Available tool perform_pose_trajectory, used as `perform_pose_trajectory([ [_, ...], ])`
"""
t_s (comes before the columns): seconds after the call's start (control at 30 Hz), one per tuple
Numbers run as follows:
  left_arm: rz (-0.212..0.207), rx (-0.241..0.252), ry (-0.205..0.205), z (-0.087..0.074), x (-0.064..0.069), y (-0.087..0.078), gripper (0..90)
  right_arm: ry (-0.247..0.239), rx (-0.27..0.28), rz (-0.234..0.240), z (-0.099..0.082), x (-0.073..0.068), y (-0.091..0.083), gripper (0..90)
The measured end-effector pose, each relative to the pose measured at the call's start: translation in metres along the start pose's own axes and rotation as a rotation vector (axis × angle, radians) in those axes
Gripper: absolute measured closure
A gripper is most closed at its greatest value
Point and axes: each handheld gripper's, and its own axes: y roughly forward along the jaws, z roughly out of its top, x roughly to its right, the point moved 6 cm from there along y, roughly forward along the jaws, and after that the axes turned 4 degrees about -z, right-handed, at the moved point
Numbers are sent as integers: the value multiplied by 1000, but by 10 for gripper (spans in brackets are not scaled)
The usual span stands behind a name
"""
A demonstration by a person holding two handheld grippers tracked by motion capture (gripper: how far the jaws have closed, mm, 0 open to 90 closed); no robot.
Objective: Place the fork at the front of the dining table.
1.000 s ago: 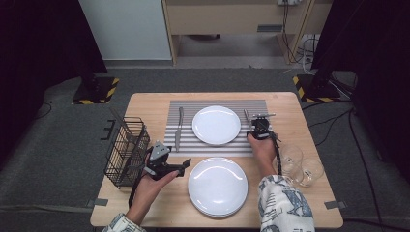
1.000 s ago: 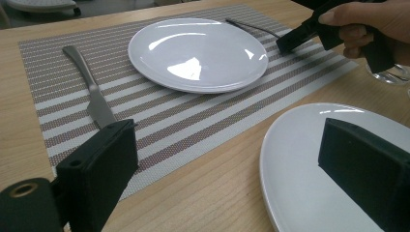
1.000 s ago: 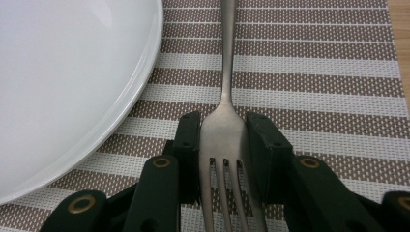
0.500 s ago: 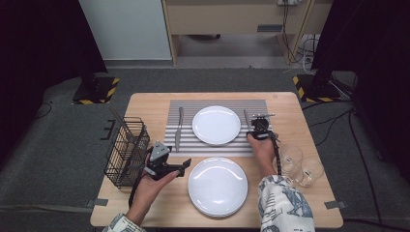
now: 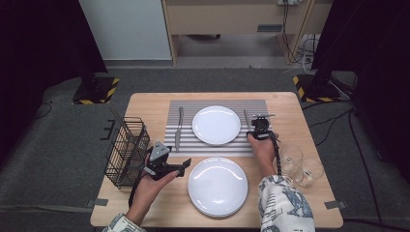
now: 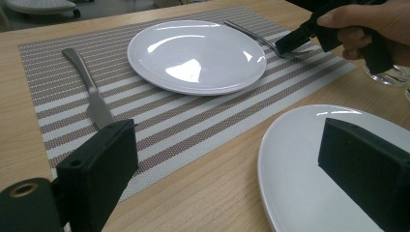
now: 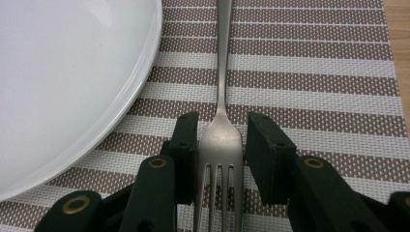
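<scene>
A silver fork (image 7: 221, 96) lies flat on the striped placemat (image 7: 314, 96), just right of the far white plate (image 7: 58, 72). My right gripper (image 7: 221, 145) straddles the fork's head. Its left pad is against the metal, and a thin gap shows at the right pad. From above, the right gripper (image 5: 252, 130) sits at the fork's (image 5: 246, 117) near end. My left gripper (image 6: 232, 164) hovers open with nothing between its jaws, over the left rim of the near plate (image 6: 309, 183). A knife (image 6: 89, 92) lies on the mat, left of the far plate (image 6: 196, 53).
A black wire basket (image 5: 126, 150) stands at the table's left edge beside my left hand. Two clear glasses (image 5: 291, 157) (image 5: 309, 171) stand at the right, close to my right forearm. Bare wood runs along the table's far side.
</scene>
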Motion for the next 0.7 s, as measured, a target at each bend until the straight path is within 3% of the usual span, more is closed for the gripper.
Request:
perform_pose_trajectory([
  [0.33,1,-1,4,0,0,0,65,10,2,1,0,1,-1,604],
  [0.7,5,-4,10,0,1,0,63,22,24,-9,2,4,-6,462],
])
